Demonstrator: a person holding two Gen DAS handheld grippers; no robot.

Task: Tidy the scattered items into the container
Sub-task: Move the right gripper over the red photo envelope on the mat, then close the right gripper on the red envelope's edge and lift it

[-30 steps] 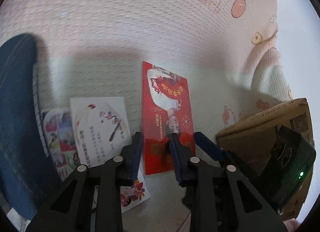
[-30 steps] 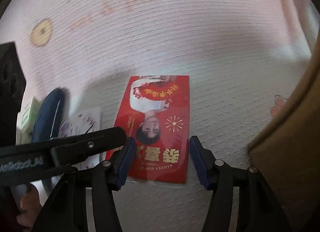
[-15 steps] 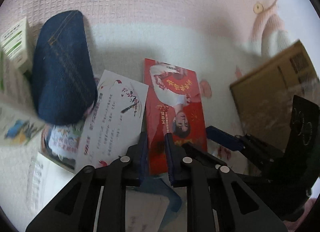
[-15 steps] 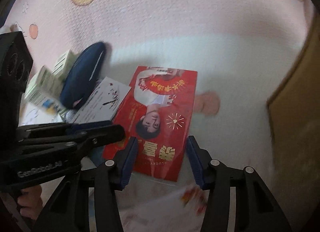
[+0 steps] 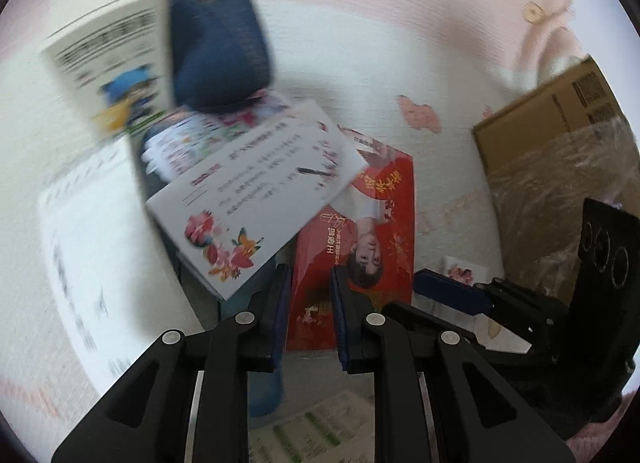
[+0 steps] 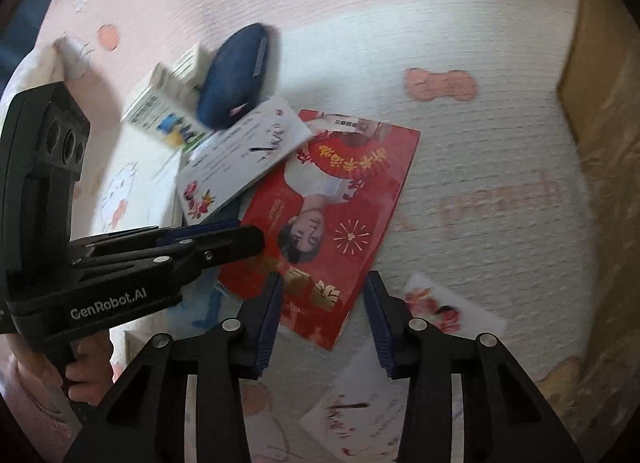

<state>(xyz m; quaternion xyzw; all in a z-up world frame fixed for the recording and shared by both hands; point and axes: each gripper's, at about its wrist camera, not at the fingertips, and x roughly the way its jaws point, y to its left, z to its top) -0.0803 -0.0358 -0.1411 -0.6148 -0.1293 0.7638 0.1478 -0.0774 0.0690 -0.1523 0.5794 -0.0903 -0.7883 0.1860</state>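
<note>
Item: red card (image 6: 332, 215), flat on the pink mat (image 6: 400, 23), printed with a portrait and gold lettering. One far corner lay tucked under a white flowered card (image 6: 240, 159); the near short edge was free. Judged thin, light and fairly stiff, glossy and so probably slippery; lying flush on soft matting, it would likely be best taken by that free near edge, tipped up a little so a finger could get beneath.

Left gripper (image 5: 308, 303): jaws narrowed to a slim gap, nothing between them. The card's near left portion showed through the gap, below the fingertips; contact could not be told.

Right gripper (image 6: 322, 303): jaws moderately open, empty, straddling the card's near corner with neither pad seen touching it.

Container: cardboard box (image 5: 560, 151), standing off to the right of the card, well apart from it.

Other lots, far left of the card: dark blue pouch (image 6: 236, 75), partly resting on the paper pile, and a small printed carton (image 6: 168, 107) beside it. More loose white cards (image 6: 444, 303) lay near the right gripper. Motion blur hid finer detail.
</note>
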